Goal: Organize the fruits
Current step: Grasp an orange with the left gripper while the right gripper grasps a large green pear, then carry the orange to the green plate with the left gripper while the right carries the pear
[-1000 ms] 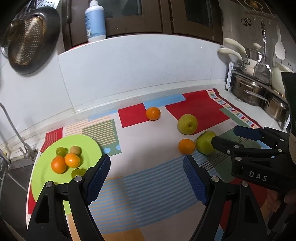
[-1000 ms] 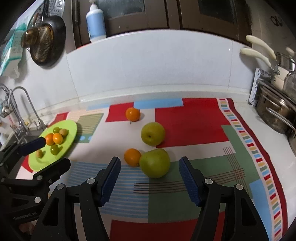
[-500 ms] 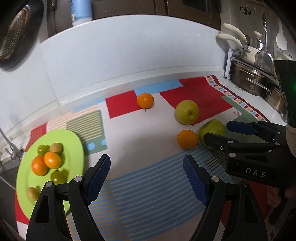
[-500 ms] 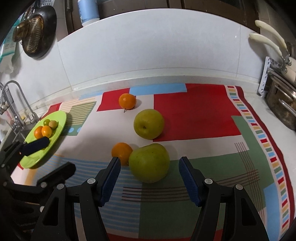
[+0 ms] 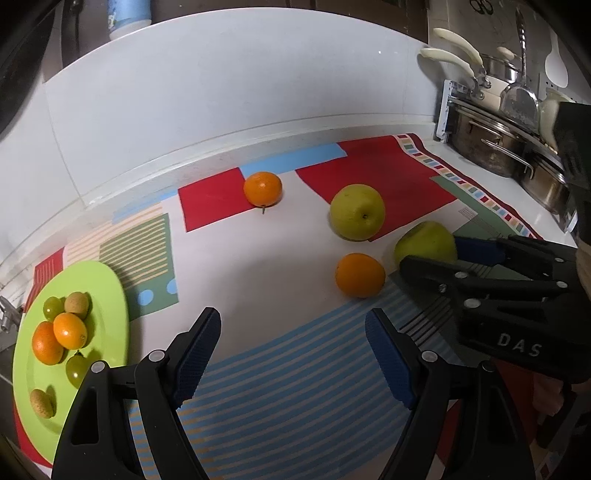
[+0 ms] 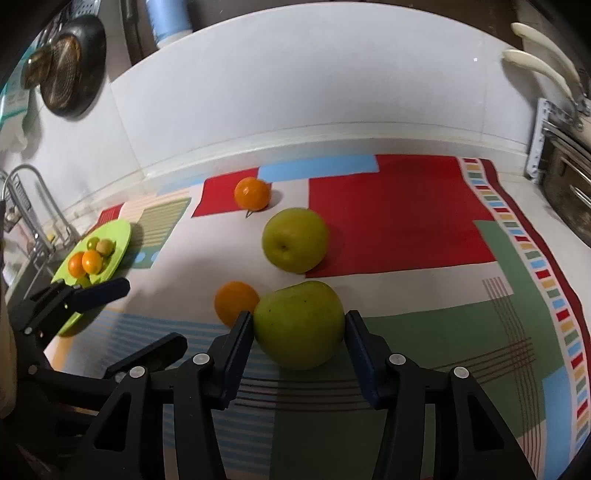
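Beyond the jaws, a white tiled wall rises from the back edge of the table, which is covered by a patchwork mat of red, green and blue. Dark cabinets sit above the wall. Left of the jaws stands a steel tap; right of them, steel pots fill a rack. A dark pan hangs upper left.
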`<state>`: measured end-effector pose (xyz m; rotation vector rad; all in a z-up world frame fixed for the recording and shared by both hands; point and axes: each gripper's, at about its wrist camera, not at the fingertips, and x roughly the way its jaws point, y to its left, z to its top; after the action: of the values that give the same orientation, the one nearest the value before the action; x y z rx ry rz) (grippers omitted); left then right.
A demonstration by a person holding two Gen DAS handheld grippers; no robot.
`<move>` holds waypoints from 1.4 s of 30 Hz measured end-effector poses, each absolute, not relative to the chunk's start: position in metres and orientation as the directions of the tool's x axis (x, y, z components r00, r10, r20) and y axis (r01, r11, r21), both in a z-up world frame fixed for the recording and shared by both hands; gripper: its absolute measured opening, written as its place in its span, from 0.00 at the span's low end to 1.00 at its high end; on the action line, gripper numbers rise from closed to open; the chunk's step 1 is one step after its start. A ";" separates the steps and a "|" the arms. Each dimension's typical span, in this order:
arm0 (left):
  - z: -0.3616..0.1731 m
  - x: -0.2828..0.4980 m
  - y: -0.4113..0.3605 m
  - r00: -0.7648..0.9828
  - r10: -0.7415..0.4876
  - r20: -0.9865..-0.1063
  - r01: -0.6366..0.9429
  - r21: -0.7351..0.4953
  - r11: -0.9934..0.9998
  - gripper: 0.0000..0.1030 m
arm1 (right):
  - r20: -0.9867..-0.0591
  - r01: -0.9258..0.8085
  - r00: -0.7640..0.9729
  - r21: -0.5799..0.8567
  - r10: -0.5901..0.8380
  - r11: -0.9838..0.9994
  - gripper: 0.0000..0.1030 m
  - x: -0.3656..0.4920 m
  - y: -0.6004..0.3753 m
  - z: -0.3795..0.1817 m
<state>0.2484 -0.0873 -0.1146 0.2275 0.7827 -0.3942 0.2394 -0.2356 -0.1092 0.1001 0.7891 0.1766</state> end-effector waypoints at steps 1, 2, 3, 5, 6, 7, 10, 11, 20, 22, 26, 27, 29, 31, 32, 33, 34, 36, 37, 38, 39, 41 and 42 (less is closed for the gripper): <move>-0.114 0.249 -0.089 0.639 -0.266 -0.721 0.431 0.050 0.901 0.78 | -0.688 -0.109 0.704 0.143 0.177 0.984 0.50 0.237 -0.238 -0.107; -0.114 0.250 -0.092 0.638 -0.274 -0.719 0.438 0.046 0.898 0.78 | -0.684 -0.103 0.711 0.127 0.162 0.987 0.50 0.235 -0.239 -0.105; -0.113 0.251 -0.095 0.637 -0.280 -0.718 0.444 0.044 0.895 0.78 | -0.681 -0.097 0.717 0.115 0.150 0.989 0.50 0.234 -0.242 -0.103; -0.114 0.254 -0.104 0.628 -0.297 -0.719 0.464 0.040 0.885 0.77 | -0.676 -0.074 0.725 0.112 0.130 0.991 0.50 0.232 -0.249 -0.099; -0.114 0.255 -0.107 0.624 -0.304 -0.720 0.471 0.037 0.881 0.77 | -0.677 -0.066 0.725 0.113 0.125 0.991 0.50 0.232 -0.253 -0.098; -0.115 0.258 -0.113 0.615 -0.315 -0.723 0.483 0.029 0.875 0.74 | -0.678 -0.057 0.725 0.112 0.119 0.992 0.50 0.232 -0.257 -0.097; -0.118 0.264 -0.124 0.595 -0.334 -0.731 0.502 0.014 0.865 0.68 | -0.682 -0.032 0.725 0.107 0.096 0.994 0.50 0.232 -0.266 -0.098; -0.119 0.266 -0.126 0.591 -0.335 -0.734 0.504 0.011 0.864 0.66 | -0.684 -0.026 0.723 0.108 0.094 0.994 0.50 0.232 -0.268 -0.099; -0.129 0.281 -0.138 0.535 -0.356 -0.766 0.521 -0.031 0.853 0.35 | -0.693 -0.006 0.716 0.115 0.085 0.993 0.50 0.231 -0.275 -0.103; -0.129 0.281 -0.138 0.537 -0.357 -0.765 0.520 -0.033 0.854 0.35 | -0.694 -0.008 0.714 0.116 0.087 0.993 0.50 0.230 -0.274 -0.103; -0.125 0.278 -0.136 0.545 -0.356 -0.759 0.512 -0.035 0.859 0.35 | -0.695 -0.010 0.714 0.119 0.090 0.993 0.50 0.230 -0.273 -0.102; -0.123 0.276 -0.135 0.549 -0.356 -0.756 0.510 -0.035 0.860 0.35 | -0.694 -0.010 0.714 0.119 0.091 0.993 0.50 0.230 -0.273 -0.102; -0.119 0.273 -0.134 0.554 -0.355 -0.752 0.508 -0.033 0.861 0.35 | -0.692 -0.011 0.716 0.120 0.092 0.993 0.50 0.228 -0.273 -0.101; -0.115 0.270 -0.131 0.563 -0.354 -0.747 0.503 -0.030 0.864 0.35 | -0.689 -0.012 0.719 0.121 0.093 0.993 0.50 0.227 -0.272 -0.100; -0.113 0.267 -0.129 0.566 -0.355 -0.744 0.501 -0.031 0.865 0.35 | -0.687 -0.012 0.721 0.121 0.093 0.993 0.50 0.225 -0.272 -0.098; -0.111 0.266 -0.127 0.568 -0.355 -0.743 0.499 -0.032 0.866 0.35 | -0.684 -0.013 0.723 0.121 0.093 0.993 0.50 0.224 -0.272 -0.097; -0.109 0.263 -0.126 0.572 -0.353 -0.741 0.495 -0.032 0.868 0.35 | -0.681 -0.012 0.727 0.120 0.092 0.993 0.50 0.222 -0.271 -0.096; -0.104 0.257 -0.121 0.582 -0.352 -0.733 0.486 -0.033 0.873 0.35 | -0.676 -0.014 0.731 0.123 0.094 0.992 0.50 0.218 -0.270 -0.093; -0.103 0.255 -0.120 0.585 -0.351 -0.731 0.484 -0.034 0.875 0.35 | -0.674 -0.015 0.733 0.123 0.095 0.992 0.50 0.215 -0.269 -0.091; -0.100 0.253 -0.119 0.589 -0.350 -0.729 0.480 -0.033 0.877 0.35 | -0.671 -0.017 0.735 0.123 0.096 0.992 0.50 0.213 -0.268 -0.090; -0.098 0.250 -0.117 0.594 -0.348 -0.725 0.475 -0.032 0.879 0.35 | -0.668 -0.020 0.738 0.122 0.097 0.992 0.50 0.211 -0.267 -0.088; -0.093 0.243 -0.112 0.605 -0.345 -0.718 0.465 -0.034 0.885 0.35 | -0.661 -0.026 0.743 0.125 0.103 0.992 0.50 0.206 -0.263 -0.084; -0.091 0.241 -0.109 0.609 -0.343 -0.715 0.459 -0.034 0.888 0.35 | -0.657 -0.029 0.746 0.127 0.106 0.991 0.50 0.203 -0.262 -0.082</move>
<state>0.2411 -0.1093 -0.0907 0.1586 0.7902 -0.4655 0.2033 -0.2621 -0.0818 0.1116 0.7254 0.0740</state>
